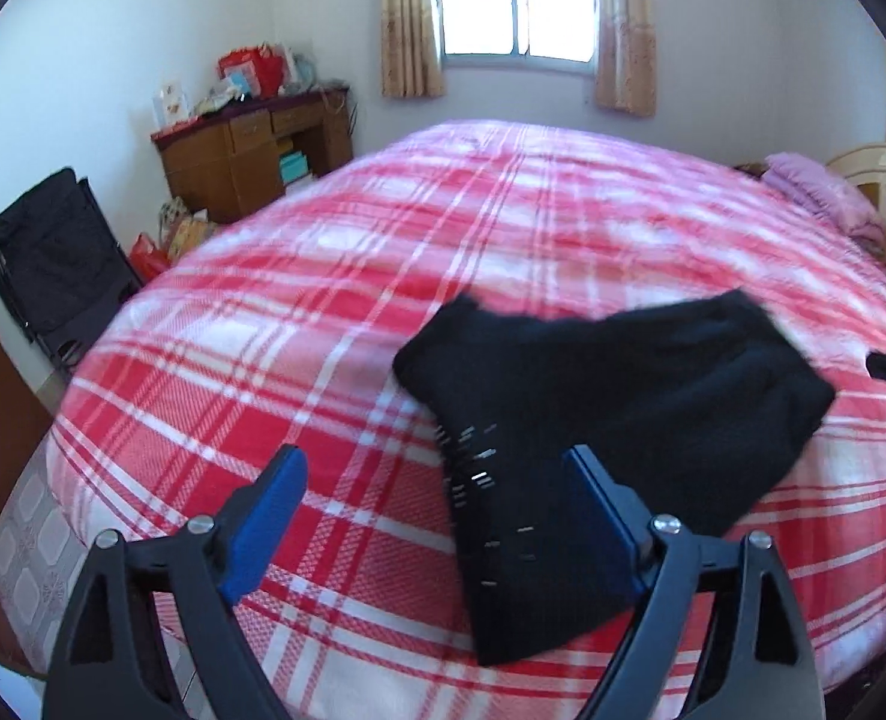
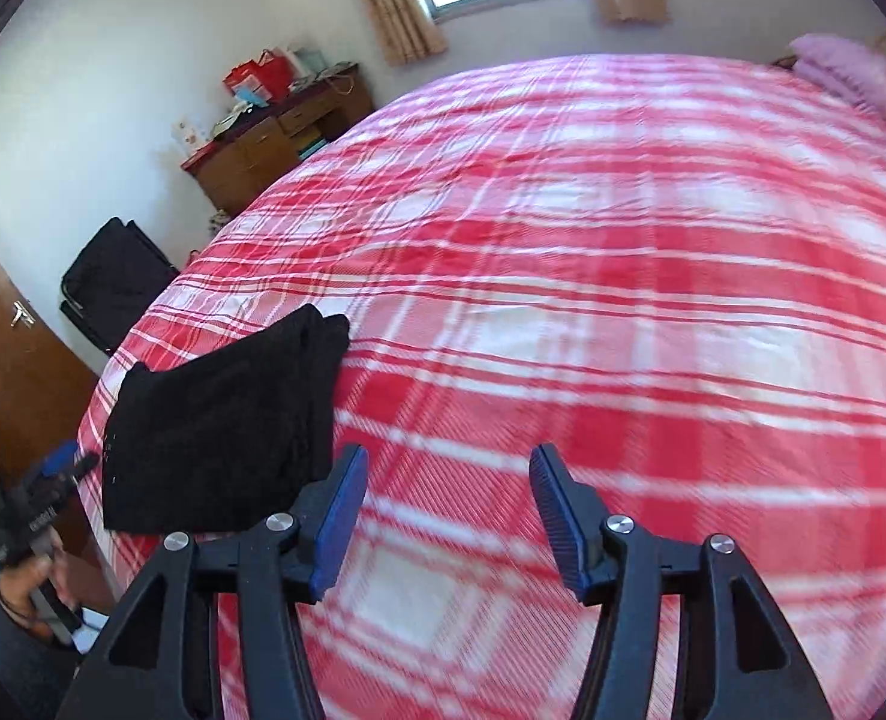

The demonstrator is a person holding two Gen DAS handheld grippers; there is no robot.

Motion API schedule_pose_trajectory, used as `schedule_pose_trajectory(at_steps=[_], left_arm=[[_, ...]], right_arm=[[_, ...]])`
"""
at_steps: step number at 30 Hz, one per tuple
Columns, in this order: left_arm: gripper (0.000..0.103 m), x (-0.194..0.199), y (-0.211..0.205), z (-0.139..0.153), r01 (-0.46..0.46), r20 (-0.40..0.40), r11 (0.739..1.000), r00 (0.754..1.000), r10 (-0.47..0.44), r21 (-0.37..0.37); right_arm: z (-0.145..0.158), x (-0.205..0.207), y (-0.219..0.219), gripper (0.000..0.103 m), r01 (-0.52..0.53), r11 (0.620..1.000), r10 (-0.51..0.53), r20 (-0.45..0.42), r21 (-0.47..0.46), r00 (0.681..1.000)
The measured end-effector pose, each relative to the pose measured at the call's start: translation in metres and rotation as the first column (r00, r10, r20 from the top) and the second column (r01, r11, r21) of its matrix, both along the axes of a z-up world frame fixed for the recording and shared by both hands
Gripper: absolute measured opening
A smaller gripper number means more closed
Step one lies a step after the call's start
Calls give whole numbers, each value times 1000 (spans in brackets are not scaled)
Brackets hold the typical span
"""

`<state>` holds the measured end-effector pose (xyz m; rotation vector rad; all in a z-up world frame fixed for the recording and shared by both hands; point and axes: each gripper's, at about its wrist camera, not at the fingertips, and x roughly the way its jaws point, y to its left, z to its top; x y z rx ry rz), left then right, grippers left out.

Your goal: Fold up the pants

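Near the bed's (image 1: 335, 300) corner, folded black pants (image 1: 610, 420) (long axis crosswise)

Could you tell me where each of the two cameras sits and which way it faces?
Left wrist: rides the left gripper, angled down over the bed's near corner at the black pants; its open blue-padded fingers show, and the right gripper's tip at the right edge.
Right wrist: rides the right gripper, facing across the plaid bed; its open fingers show, plus the left hand holding its gripper.
Shared: pants, bed, window, wooden desk.
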<state>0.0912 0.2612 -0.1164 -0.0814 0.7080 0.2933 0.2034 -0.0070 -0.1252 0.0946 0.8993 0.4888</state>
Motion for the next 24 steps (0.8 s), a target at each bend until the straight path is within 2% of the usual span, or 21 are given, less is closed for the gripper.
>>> schedule_pose_trajectory(at_steps=[3,7,10,13,18,24], left_arm=[[90,-7,-20,25,39,64,999,997,-40,13],[100,-18,-50,55,106,138,994,985,-107,11],[101,-25,-74,73,161,176,987,971,-160,12],[103,-30,-91,81,197,186,980,963,-197,18],[103,-39,-108,88,242,204,970,948,-243,29],[103,-39,-111,88,253,206,967,946,-252,24]], right_arm=[[23,-31,-25,66,13,1000,-12,44,-9,999],[54,-70,-49,69,27,999,-23,105,-33,994],[75,-94,-63,77,57,998,-51,173,-29,984],[92,-112,-72,78,80,997,-75,234,-11,969],[107,-130,-62,78,81,994,-51,325,-77,944],[110,-140,-55,78,74,992,-33,348,-104,937]])
